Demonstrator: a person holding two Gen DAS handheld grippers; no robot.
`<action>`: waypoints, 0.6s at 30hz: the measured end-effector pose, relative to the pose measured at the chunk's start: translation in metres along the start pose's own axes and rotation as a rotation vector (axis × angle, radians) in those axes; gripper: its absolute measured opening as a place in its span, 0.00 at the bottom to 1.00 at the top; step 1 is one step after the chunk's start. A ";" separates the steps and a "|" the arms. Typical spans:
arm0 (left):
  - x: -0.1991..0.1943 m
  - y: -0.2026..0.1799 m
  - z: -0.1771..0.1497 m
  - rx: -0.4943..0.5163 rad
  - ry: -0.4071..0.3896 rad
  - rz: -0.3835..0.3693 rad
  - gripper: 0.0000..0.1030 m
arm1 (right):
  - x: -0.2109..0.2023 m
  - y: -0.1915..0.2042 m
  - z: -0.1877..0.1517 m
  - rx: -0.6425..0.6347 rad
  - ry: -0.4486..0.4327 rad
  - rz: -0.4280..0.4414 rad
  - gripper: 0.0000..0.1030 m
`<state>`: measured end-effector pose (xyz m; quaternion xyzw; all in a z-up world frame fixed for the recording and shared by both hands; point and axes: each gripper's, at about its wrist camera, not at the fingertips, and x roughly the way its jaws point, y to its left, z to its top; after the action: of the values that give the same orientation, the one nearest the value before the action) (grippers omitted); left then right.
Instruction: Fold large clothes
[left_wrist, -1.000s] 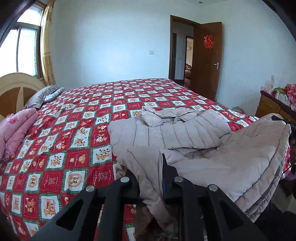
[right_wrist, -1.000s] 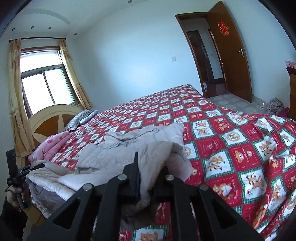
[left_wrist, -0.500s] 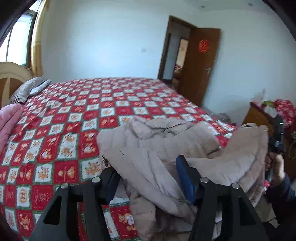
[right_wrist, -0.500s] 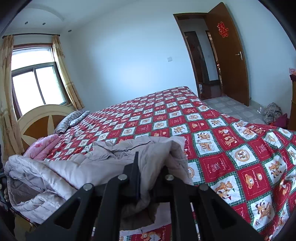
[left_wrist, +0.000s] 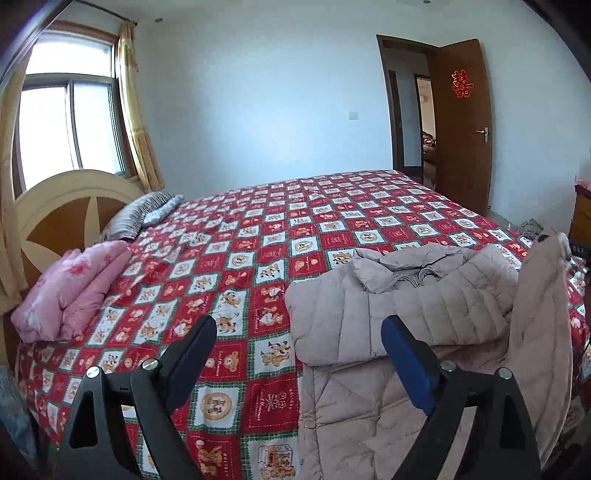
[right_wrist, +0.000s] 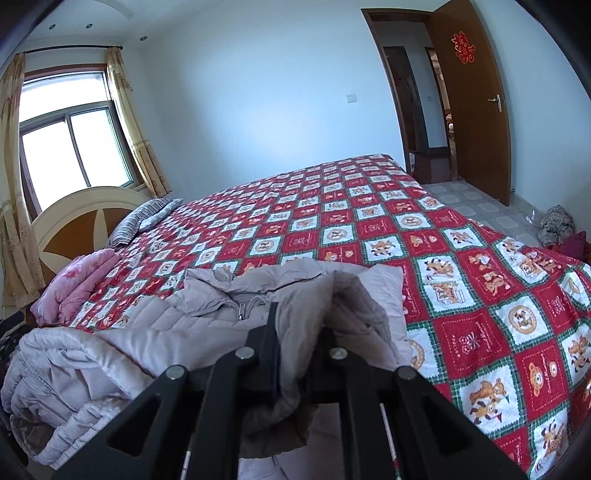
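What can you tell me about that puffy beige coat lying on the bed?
The pale beige quilted puffer coat looks soft and padded, with stitched channels, a collar and a metal zipper near the neck. It lies face up at the near edge of the red checked cartoon bedspread, partly folded, its lower part hanging off the bed. The right tool is shut on a fold of it, lifting that side; the left tool is open and not touching it.

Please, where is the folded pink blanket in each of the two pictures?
Left wrist view: the pink blanket lies at the left edge, on the bed near the headboard.
Right wrist view: the pink blanket is at the left, above the jacket.
Shared landmark: the striped pillow.
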<state>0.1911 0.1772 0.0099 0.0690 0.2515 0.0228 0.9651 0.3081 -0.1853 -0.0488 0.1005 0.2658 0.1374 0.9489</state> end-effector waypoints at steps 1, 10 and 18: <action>-0.006 -0.002 -0.003 0.019 -0.019 0.025 0.89 | 0.007 0.000 0.004 0.003 0.004 -0.008 0.11; -0.021 -0.007 -0.018 0.079 -0.125 0.196 0.89 | 0.078 -0.025 0.040 0.067 0.055 -0.115 0.11; 0.006 -0.046 -0.021 0.100 -0.136 0.136 0.89 | 0.129 -0.044 0.058 0.110 0.098 -0.190 0.11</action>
<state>0.1868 0.1346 -0.0176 0.1353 0.1810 0.0709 0.9715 0.4539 -0.1929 -0.0728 0.1201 0.3275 0.0366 0.9365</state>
